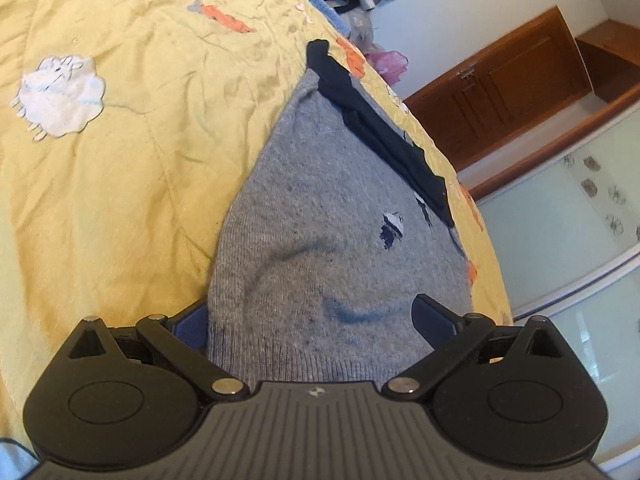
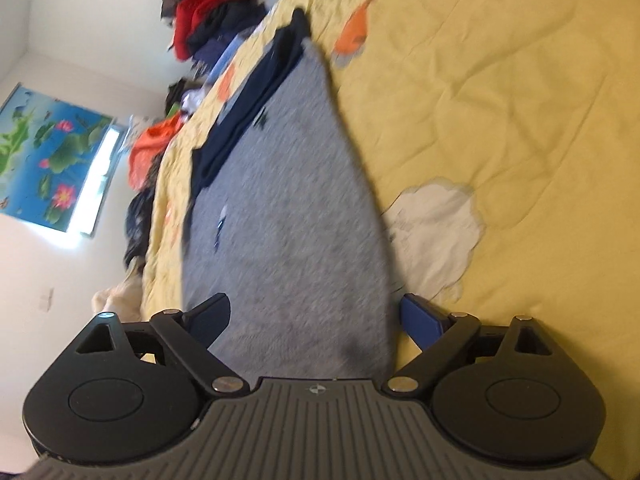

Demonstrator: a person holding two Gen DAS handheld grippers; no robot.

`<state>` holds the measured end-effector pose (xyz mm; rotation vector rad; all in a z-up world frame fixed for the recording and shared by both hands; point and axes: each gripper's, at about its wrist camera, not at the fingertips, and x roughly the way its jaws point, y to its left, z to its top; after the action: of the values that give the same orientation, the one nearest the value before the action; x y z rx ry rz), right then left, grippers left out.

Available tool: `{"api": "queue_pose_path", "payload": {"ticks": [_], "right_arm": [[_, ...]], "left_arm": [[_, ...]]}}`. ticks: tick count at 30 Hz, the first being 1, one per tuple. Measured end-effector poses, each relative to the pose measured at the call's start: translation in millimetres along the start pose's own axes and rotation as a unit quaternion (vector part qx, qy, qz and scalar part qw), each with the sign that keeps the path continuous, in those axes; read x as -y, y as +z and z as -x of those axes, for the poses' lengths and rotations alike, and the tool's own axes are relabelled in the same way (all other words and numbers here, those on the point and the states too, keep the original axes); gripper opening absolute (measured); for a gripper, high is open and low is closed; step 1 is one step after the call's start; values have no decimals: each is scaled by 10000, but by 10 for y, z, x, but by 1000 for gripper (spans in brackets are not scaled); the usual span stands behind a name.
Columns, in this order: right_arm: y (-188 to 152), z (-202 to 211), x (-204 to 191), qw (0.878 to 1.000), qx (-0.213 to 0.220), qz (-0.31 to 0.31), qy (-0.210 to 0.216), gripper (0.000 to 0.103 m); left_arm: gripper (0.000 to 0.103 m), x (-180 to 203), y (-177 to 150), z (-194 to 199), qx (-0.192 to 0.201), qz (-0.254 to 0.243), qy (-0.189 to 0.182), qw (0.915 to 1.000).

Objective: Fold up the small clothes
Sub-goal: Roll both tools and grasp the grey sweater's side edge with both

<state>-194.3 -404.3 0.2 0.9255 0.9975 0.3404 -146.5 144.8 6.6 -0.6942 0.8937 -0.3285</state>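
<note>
A grey knit sweater (image 1: 320, 216) with small dark motifs lies flat on the yellow bedspread (image 1: 140, 160). A dark navy band (image 1: 384, 136) runs along its far edge. My left gripper (image 1: 312, 318) stands wide open at the sweater's near hem. One pad rests over the knit and the other is partly hidden beside it. In the right wrist view the same grey sweater (image 2: 288, 208) stretches away, blurred. My right gripper (image 2: 316, 318) is open, with the knit lying between its fingers and not pinched.
The bedspread carries a white sheep patch (image 1: 60, 96) and orange carrot patches (image 1: 228, 20). Piled clothes (image 2: 212, 16) sit at the bed's far end. A wooden cabinet (image 1: 512, 80) and a pale glass door (image 1: 580, 240) stand past the bed edge. A lotus poster (image 2: 52, 152) hangs on the wall.
</note>
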Motion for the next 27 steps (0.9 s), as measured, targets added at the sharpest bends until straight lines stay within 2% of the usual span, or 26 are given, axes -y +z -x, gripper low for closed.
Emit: {"api": "queue_pose_path", "payload": {"ticks": [2,5,9,13,15,17,19,21,24,27], "right_arm": [[-30,-44,-12,9997,-207,-22,152,87],[-57,-74,-6,9989,-327,-91,316,86],[-49,-83,5,9985,-328,-159,397,85],[-52,-78,19,9985,-324,-138,428,82],[-48,-97,24,9986,-353,-122,387,70],[-60,-136,52,9989,-419,-109,196,34],[-73,-188,96,9985,-534,-83,39,21],[-83,-204,136,9980,-597,-163,141,21],[-96,-217,168,9971,-677,-222,266,21],[-87,-220,222,9959,-723,-369,388,22]], "left_arm": [[103,91,-2,-31,-178,-436,149,9988],[103,166,-24,-63,-336,-753,306,9961],[103,179,-33,-68,-375,-730,382,9959],[103,103,-38,-31,-308,-496,172,9981],[102,30,-36,-9,-325,-196,-54,9993],[101,21,-29,2,-355,-84,-66,9993],[94,83,-42,7,-408,-314,126,9986],[79,126,-56,-2,-579,-498,184,9969],[78,113,-71,-7,-755,-518,58,9958],[78,43,-62,-16,-885,-278,-189,9955]]}}
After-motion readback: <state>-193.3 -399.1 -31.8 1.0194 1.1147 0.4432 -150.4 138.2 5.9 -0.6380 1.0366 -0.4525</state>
